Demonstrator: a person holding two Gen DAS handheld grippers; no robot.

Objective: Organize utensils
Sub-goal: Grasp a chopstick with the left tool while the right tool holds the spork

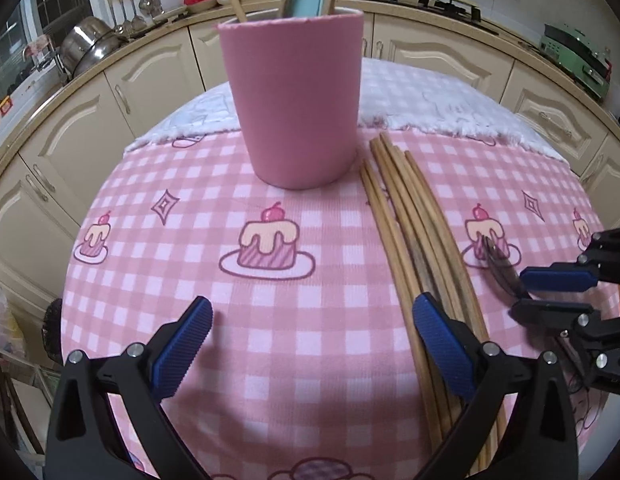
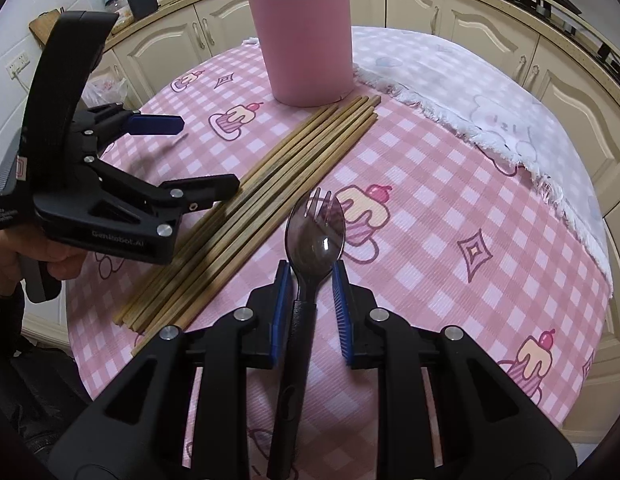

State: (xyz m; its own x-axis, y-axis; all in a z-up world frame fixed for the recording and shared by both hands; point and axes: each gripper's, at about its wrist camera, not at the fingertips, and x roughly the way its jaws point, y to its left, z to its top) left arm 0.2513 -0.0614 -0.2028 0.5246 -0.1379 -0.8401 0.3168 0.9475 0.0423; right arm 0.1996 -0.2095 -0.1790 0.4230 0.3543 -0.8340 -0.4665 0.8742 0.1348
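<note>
One pink checked tablecloth (image 2: 429,184) before cream cabinets (image 2: 469,4).

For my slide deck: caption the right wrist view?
Open right hand-held gripper straddling a dark spork beside chopsticks and a pink cup.

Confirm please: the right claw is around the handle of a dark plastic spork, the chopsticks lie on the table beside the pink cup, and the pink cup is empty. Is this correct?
One detail is wrong: the pink cup is not empty. The left wrist view shows utensils standing in it, a wooden stick and a light blue handle. The rest holds: the right claw is around the spork handle, and the chopsticks lie beside the cup.
</note>
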